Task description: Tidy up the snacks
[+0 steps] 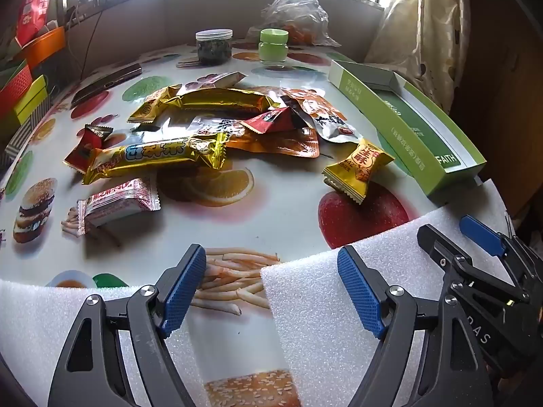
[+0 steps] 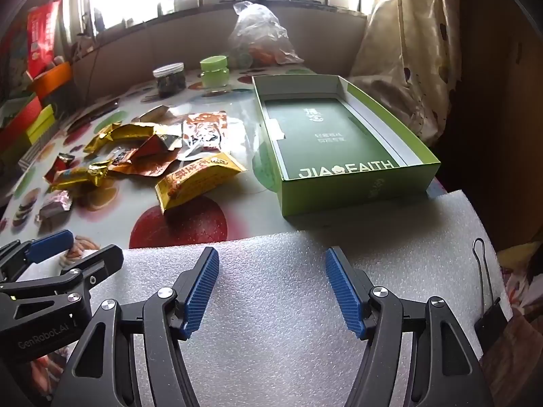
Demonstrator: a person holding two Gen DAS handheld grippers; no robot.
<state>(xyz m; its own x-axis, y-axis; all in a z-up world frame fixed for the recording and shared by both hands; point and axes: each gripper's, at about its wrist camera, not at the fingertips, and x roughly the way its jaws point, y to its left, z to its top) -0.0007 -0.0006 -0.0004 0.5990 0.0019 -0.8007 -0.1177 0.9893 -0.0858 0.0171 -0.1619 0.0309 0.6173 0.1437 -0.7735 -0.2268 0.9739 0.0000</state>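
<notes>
A heap of snack packets [image 1: 217, 125] lies mid-table on the printed cloth: a long gold bar [image 1: 152, 156], a pink packet [image 1: 118, 203] and a yellow packet [image 1: 359, 169] lie apart from it. The same heap [image 2: 135, 149] shows at left in the right wrist view, with the yellow packet [image 2: 200, 176] nearest. An open green box [image 2: 342, 142] stands empty to the right; its long side [image 1: 404, 132] shows in the left wrist view. My left gripper [image 1: 271, 288] is open over the near table edge, nothing between its fingers. My right gripper [image 2: 271, 288] is open above white foam.
White foam sheets [image 2: 271, 305] cover the near table edge. At the back stand a dark-filled jar [image 1: 213, 47], a green-lidded jar [image 1: 273, 47] and a plastic bag [image 1: 295, 10]. A phone [image 1: 105, 84] lies back left. Coloured boxes [image 1: 23, 91] stack at the left. A binder clip [image 2: 485, 291] grips the foam.
</notes>
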